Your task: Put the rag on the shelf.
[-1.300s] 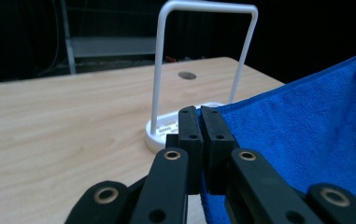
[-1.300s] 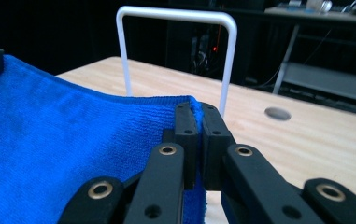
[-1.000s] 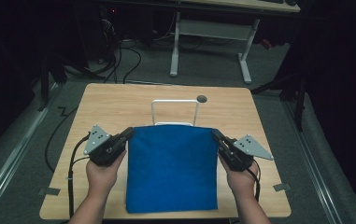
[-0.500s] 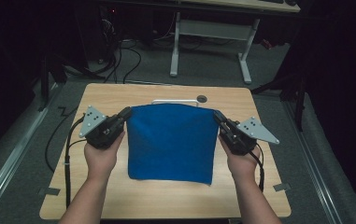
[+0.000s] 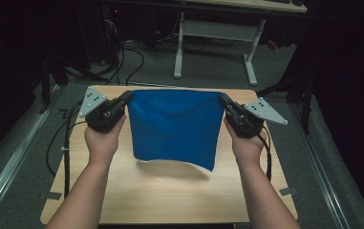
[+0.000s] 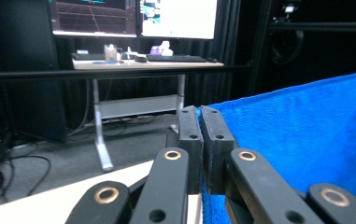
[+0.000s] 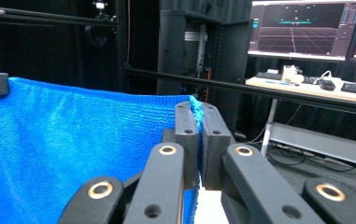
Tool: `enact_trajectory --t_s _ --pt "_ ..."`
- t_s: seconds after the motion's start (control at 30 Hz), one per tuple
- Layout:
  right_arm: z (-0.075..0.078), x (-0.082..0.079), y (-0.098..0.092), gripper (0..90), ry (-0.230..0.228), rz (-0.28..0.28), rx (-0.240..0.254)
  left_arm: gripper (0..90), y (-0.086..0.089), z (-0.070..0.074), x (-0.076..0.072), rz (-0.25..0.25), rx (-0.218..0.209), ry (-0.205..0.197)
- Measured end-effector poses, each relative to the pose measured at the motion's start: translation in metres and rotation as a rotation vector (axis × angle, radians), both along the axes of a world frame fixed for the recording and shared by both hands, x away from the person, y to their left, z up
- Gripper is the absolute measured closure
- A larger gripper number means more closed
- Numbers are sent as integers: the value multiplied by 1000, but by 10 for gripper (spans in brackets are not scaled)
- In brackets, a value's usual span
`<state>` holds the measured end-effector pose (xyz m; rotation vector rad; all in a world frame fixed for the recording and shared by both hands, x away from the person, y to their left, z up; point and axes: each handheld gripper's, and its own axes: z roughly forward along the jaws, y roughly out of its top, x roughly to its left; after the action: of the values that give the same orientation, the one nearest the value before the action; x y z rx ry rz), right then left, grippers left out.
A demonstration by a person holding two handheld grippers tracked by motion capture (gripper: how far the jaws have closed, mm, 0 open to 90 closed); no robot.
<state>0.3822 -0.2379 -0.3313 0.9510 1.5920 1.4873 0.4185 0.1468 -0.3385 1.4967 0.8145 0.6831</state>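
Note:
A blue cloth (image 5: 175,126) hangs in the air above the wooden table (image 5: 170,195), stretched flat between both grippers by its two top corners. My left gripper (image 5: 129,95) is shut on the cloth's top left corner; in the left gripper view its jaws (image 6: 200,116) pinch the cloth (image 6: 306,140) edge. On the other side my right gripper (image 5: 221,97) is shut on the top right corner, and the right gripper view has the cloth (image 7: 82,149) clamped between the jaws (image 7: 197,109). The cloth's lower edge floats free over the tabletop.
Beyond the table's far edge stands a white-legged desk (image 5: 213,38) with monitors (image 6: 133,16) and a keyboard. Cables (image 5: 65,143) trail off the table's left side. A metal rail (image 5: 7,167) runs along the floor at the left.
Both hands have risen and moved away from the person, lifting the cloth off the table; it now hangs upright, hiding the white frame seen earlier behind it.

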Motion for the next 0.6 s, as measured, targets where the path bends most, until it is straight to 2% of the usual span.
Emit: enact_trajectory --t_s 0.2,0.3,0.4,0.5,0.6 --pt "12 23 -2 885 6 -18 5 882 -8 7 25 14 40 3" --pt "14 36 -3 885 13 -31 -9 882 -12 7 42 27 59 9" --pt "14 49 -6 885 30 -39 0 882 -15 6 55 51 66 5" --pt "12 62 -7 885 54 -52 5 882 -20 6 70 67 64 22" --pt "8 79 -10 885 86 -56 -2 882 -24 8 82 82 87 22"
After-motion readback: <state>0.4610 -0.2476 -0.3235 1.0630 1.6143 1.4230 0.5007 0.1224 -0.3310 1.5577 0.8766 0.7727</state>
